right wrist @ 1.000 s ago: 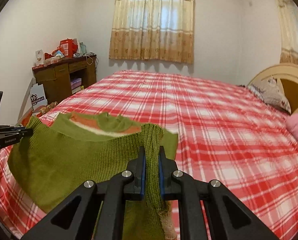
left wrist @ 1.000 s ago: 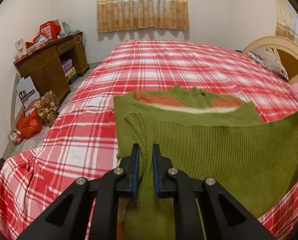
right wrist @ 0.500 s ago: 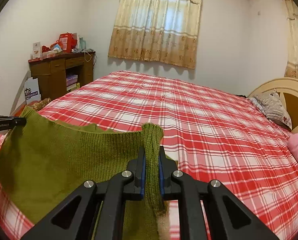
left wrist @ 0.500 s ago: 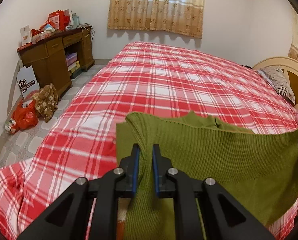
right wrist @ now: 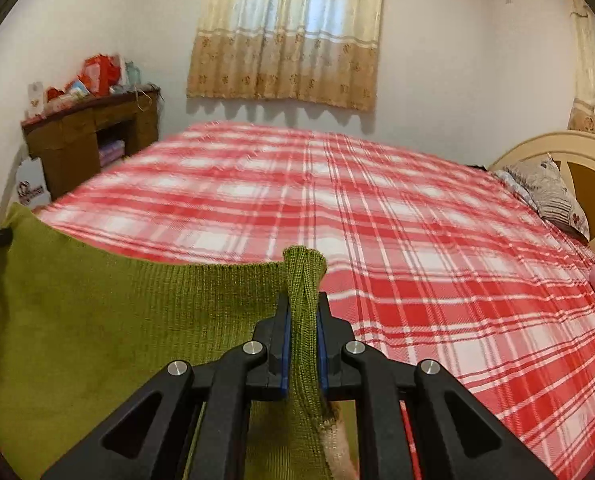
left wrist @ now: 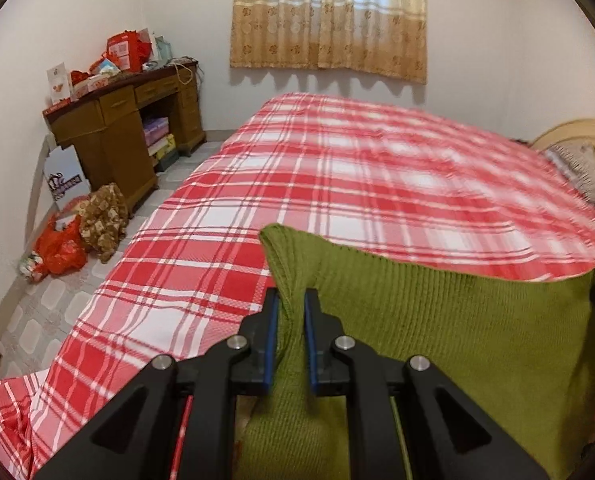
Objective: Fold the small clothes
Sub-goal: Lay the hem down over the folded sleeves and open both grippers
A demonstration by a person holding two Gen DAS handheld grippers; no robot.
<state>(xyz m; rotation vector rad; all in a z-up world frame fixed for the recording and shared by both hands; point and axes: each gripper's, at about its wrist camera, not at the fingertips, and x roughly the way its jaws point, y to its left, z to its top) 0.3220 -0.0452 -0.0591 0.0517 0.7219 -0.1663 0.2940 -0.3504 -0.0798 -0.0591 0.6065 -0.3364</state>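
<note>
Left wrist view: the left tool (left wrist: 289,304) is clamped on one corner of the green sweater (left wrist: 457,340), whose ribbed knit hangs above the near part of the plaid bed (left wrist: 337,168) and stretches away to the right, where a sliver of the other tool shows at its far corner. A wooden bench (left wrist: 125,120) piled with boxes stands left of the bed.

Right wrist view: the right tool (right wrist: 302,312) is closed on the opposite corner, a bunched fold of the green sweater (right wrist: 117,320) standing up between its pads, the cloth sagging leftward above the bed (right wrist: 377,200). The knit looks soft, light and stretchy, so it will likely droop and slide; holding it at the corners, as here, seems the best way to keep the edge taut
</note>
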